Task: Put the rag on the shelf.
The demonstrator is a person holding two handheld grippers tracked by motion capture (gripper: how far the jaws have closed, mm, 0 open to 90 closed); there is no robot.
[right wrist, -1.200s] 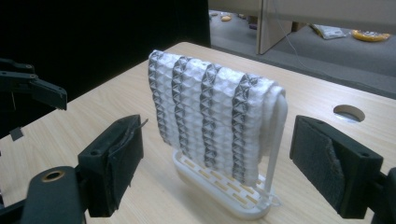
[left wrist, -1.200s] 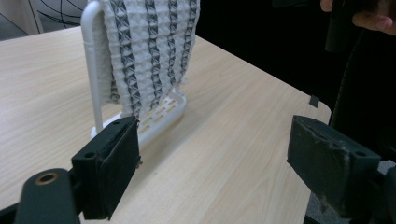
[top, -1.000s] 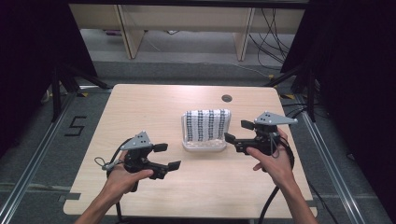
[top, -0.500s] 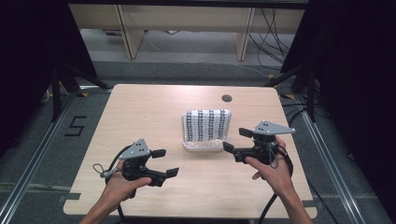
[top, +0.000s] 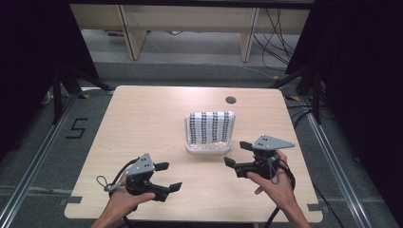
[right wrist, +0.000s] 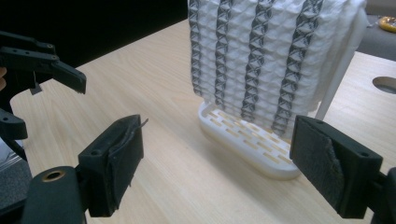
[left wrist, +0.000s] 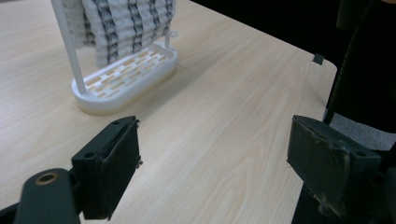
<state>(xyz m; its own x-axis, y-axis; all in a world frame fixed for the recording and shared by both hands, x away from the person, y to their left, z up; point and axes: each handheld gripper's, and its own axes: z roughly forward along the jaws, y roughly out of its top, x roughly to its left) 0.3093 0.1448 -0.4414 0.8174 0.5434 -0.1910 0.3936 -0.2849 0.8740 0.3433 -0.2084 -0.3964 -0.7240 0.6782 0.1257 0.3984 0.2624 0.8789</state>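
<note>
Both tongs (top: pixel 168 176) (top: pixel 238 153) are black, with grey three-cornered top plates and trailing black cables.

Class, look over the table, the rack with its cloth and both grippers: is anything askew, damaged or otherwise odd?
Only wear: the right gripper has frayed, torn padding on its fingers. The striped cloth hangs evenly over the white rack, which stands upright on the table. The left gripper is open and holds nothing.

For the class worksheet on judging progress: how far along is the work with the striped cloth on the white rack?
Done, by the look of it: the striped cloth hangs draped over the white rack, above its slotted base. In hand: nothing; the left gripper and right gripper are both open and empty, apart from the rack. Left: whichever handling of the cloth comes next; neither gripper touches it yet.
</note>
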